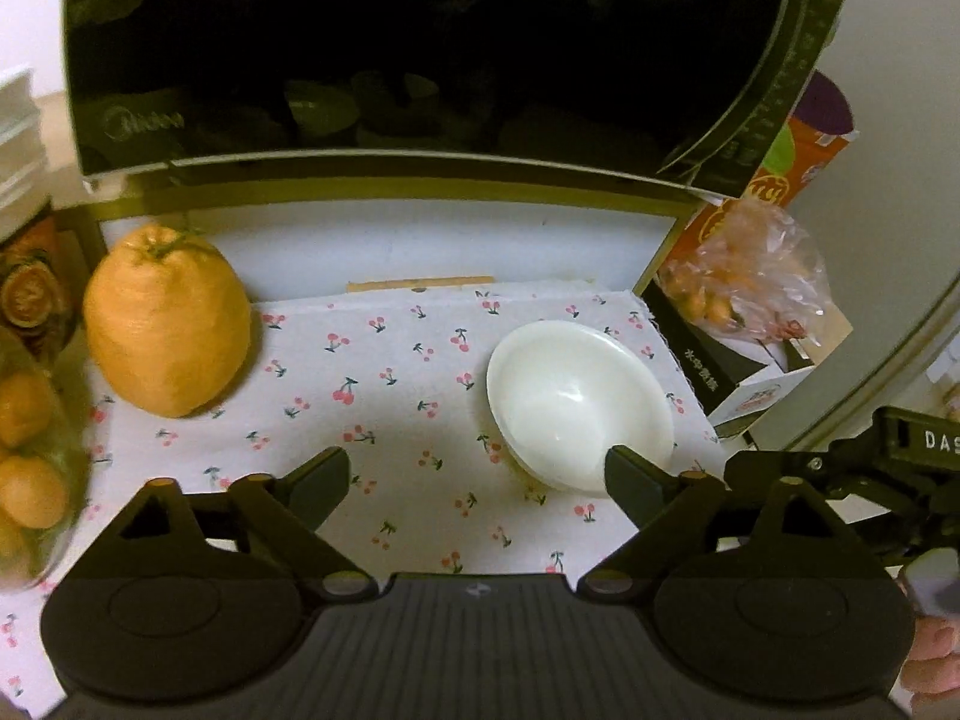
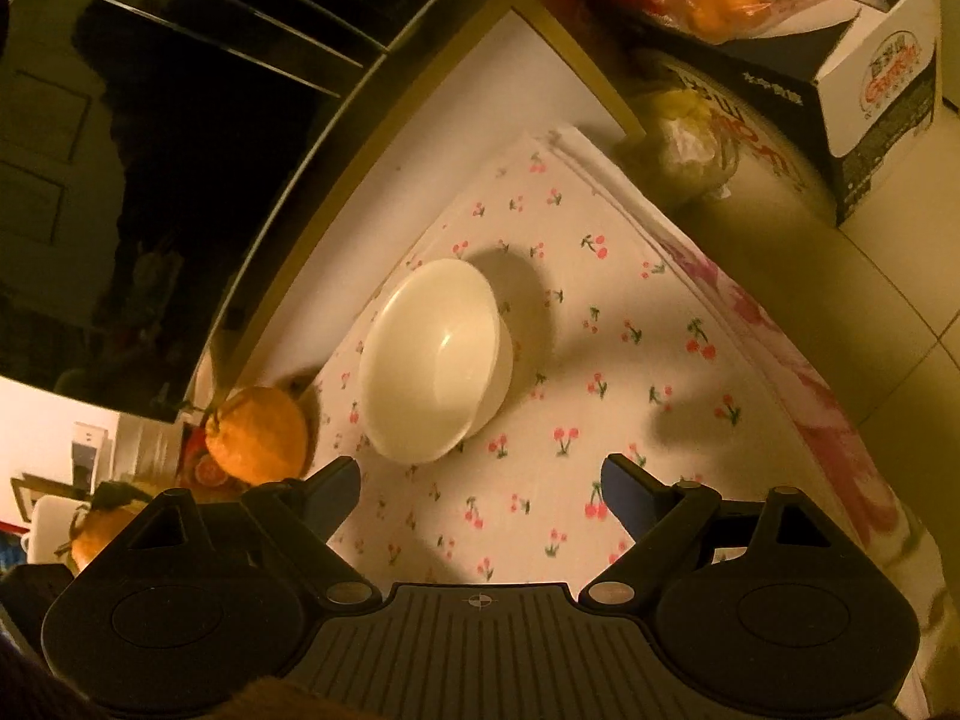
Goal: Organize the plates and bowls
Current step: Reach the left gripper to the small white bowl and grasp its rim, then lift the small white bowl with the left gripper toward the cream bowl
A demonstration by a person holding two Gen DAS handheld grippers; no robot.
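Note:
A white bowl (image 1: 576,402) stands upright on a cherry-print cloth (image 1: 390,396) in front of a black microwave (image 1: 390,60). My left gripper (image 1: 477,480) hangs open above the cloth; its right fingertip (image 1: 630,480) overlaps the bowl's near rim in the picture, and nothing sits between the jaws. In the right wrist view the same bowl (image 2: 435,360) lies ahead and left of my right gripper (image 2: 480,486), which is open with only cloth (image 2: 600,360) beneath it. The right gripper's black body (image 1: 870,468) shows at the right edge of the left wrist view.
A large orange citrus fruit (image 1: 165,324) stands on the cloth's left side, also seen as the fruit (image 2: 258,432). More oranges (image 1: 30,450) lie at the far left. A bag of small oranges (image 1: 744,276) rests on a printed box (image 2: 870,90) at the right. The microwave (image 2: 150,180) blocks the back.

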